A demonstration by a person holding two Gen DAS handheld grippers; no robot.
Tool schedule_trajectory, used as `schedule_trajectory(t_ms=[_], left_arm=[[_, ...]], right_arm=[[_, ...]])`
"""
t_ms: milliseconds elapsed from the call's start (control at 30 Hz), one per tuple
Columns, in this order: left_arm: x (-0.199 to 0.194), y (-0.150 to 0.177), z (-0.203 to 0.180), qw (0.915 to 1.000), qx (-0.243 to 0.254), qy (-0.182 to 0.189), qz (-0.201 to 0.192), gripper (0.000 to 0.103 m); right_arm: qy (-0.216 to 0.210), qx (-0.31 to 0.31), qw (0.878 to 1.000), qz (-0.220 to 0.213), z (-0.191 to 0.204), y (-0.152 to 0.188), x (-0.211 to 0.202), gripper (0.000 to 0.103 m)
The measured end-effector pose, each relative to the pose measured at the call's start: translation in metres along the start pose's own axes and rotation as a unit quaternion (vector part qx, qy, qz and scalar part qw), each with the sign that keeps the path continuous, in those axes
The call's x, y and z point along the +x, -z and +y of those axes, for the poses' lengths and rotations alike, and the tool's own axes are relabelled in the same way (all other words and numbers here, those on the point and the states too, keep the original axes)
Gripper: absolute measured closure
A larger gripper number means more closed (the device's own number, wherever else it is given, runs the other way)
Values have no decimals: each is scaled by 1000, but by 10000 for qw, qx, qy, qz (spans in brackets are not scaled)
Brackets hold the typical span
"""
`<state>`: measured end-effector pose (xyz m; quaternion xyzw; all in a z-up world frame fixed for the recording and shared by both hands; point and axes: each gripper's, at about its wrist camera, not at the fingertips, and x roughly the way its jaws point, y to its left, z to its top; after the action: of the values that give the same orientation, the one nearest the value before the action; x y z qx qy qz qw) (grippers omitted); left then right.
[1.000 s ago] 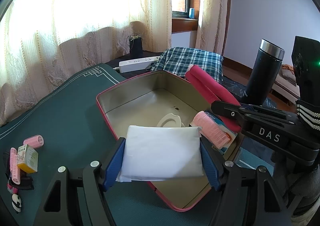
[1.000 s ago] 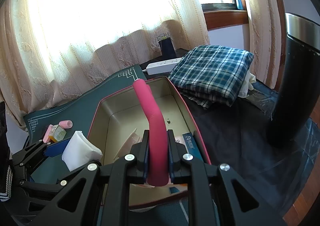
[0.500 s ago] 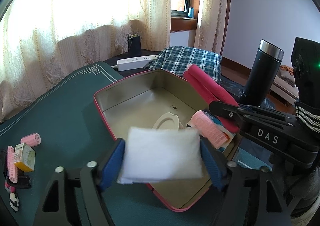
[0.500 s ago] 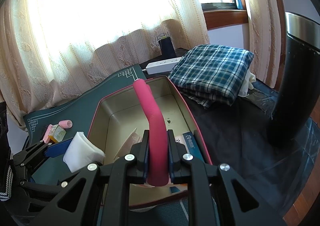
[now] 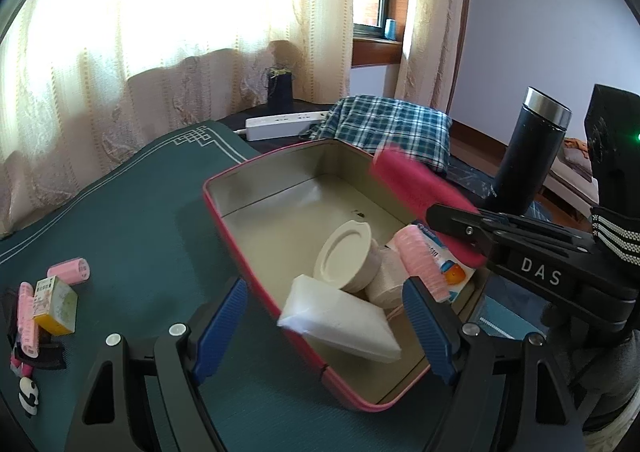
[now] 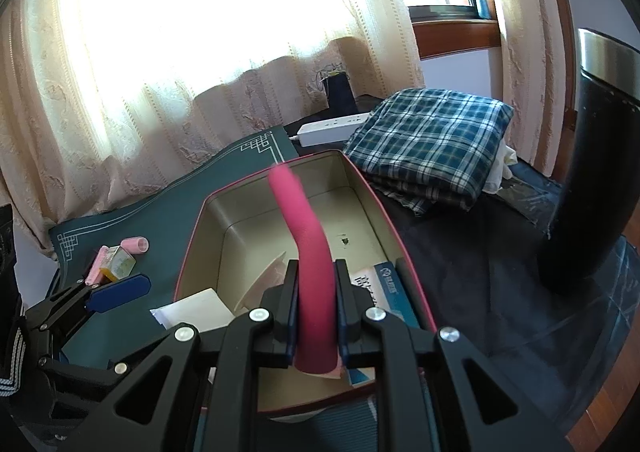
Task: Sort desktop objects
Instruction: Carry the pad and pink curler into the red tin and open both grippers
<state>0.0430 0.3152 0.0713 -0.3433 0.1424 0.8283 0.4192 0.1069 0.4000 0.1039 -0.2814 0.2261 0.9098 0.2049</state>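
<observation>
A red-rimmed metal box sits on the green mat. My left gripper is open above its near corner. A white tissue pack lies tilted in the box below the left jaws, free of them. Inside are also a cream lid, a pink hair roller and a blue-and-white packet. My right gripper is shut on a long pink foam roller, held over the box's right side.
On the mat at left lie pink rollers, a small yellow box and a panda clip. A folded plaid cloth, a white power strip and a tall black flask stand behind and right of the box.
My left gripper opened and let go of the white tissue pack, which dropped into the box. The left gripper moved slightly left. My right gripper still holds the pink foam roller.
</observation>
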Motion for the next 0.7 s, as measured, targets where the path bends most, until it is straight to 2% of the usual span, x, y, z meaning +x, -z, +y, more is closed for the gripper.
schedule_trajectory(t_ms=[500, 700], left_arm=[[-19, 12, 34, 9992, -329, -193, -80, 21], [-29, 18, 46, 9986, -442, -267, -128, 21]], right_arm=[[-174, -60, 9998, 68, 16, 0, -2, 85], [-185, -92, 9998, 75, 25, 2, -4, 81]])
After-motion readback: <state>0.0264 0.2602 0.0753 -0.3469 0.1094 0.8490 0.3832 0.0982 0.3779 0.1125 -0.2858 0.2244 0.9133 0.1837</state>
